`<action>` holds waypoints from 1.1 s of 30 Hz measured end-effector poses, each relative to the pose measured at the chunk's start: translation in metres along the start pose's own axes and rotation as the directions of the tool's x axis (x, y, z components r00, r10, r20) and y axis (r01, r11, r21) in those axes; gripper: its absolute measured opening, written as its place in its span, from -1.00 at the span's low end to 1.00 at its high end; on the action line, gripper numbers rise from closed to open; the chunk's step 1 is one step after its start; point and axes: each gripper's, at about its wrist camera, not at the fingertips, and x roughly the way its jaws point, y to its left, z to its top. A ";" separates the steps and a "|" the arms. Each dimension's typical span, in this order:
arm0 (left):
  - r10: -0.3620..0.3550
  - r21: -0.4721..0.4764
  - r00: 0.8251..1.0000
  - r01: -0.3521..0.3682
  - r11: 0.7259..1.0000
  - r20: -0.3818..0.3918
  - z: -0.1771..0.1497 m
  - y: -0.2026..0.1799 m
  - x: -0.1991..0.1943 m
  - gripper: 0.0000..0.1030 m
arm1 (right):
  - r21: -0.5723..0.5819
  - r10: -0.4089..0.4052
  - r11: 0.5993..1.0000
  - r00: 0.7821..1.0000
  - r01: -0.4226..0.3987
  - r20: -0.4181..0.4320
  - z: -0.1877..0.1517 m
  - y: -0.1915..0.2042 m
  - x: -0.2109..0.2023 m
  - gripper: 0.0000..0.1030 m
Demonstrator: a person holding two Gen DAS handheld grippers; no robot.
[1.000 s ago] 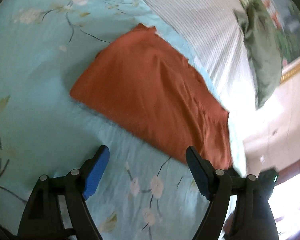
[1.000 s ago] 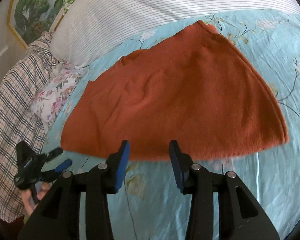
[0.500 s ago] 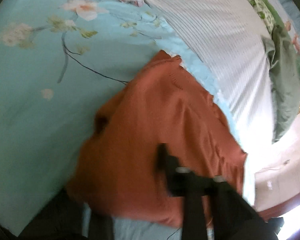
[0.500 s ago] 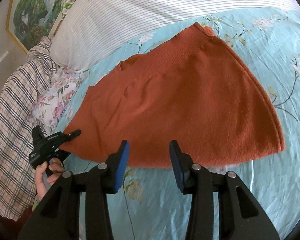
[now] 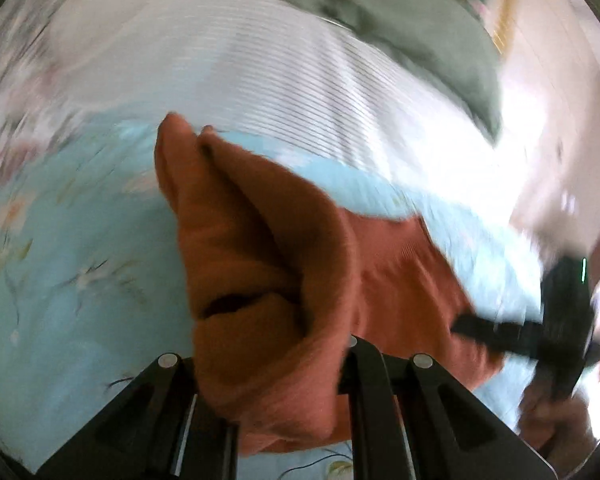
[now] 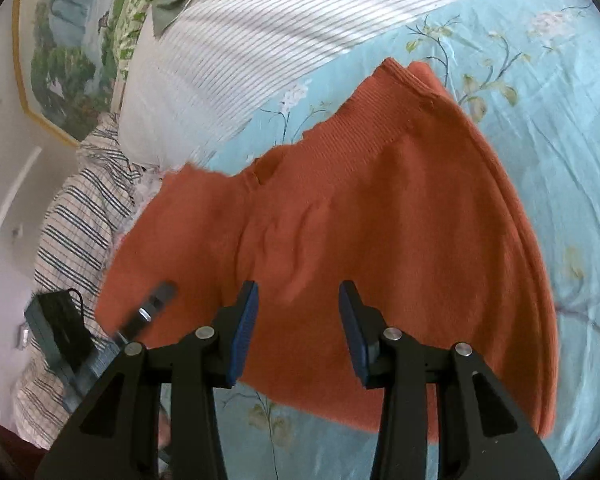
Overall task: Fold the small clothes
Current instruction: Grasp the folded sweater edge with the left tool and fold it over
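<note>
An orange knitted garment [image 6: 380,224] lies on the light blue floral bedsheet [image 6: 560,92]. In the left wrist view my left gripper [image 5: 272,364] is shut on a bunched edge of the orange garment [image 5: 260,264] and lifts it off the sheet; the fabric hides the fingertips. The view is blurred by motion. My right gripper [image 6: 298,328] is open, its blue pads [image 6: 244,328] over the garment's near edge, holding nothing. It also shows at the right of the left wrist view [image 5: 564,320]. The left gripper shows blurred at the garment's left edge in the right wrist view [image 6: 148,312].
A white striped pillow [image 6: 240,48] lies behind the garment, with a green cloth [image 5: 420,40] on it. A plaid blanket [image 6: 76,216] lies at the left bed edge. A framed landscape picture [image 6: 60,40] hangs on the wall.
My left gripper has closed on the garment's edge and lifted and swung it, bunching the fabric. My right gripper has moved forward over the garment's near edge and stays open.
</note>
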 end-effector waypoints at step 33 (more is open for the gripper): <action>-0.106 0.390 0.992 0.126 0.912 -0.073 -0.015 -0.143 0.029 -0.80 | -0.229 -0.060 0.972 0.998 0.050 -0.037 0.093 0.009 0.022 -0.69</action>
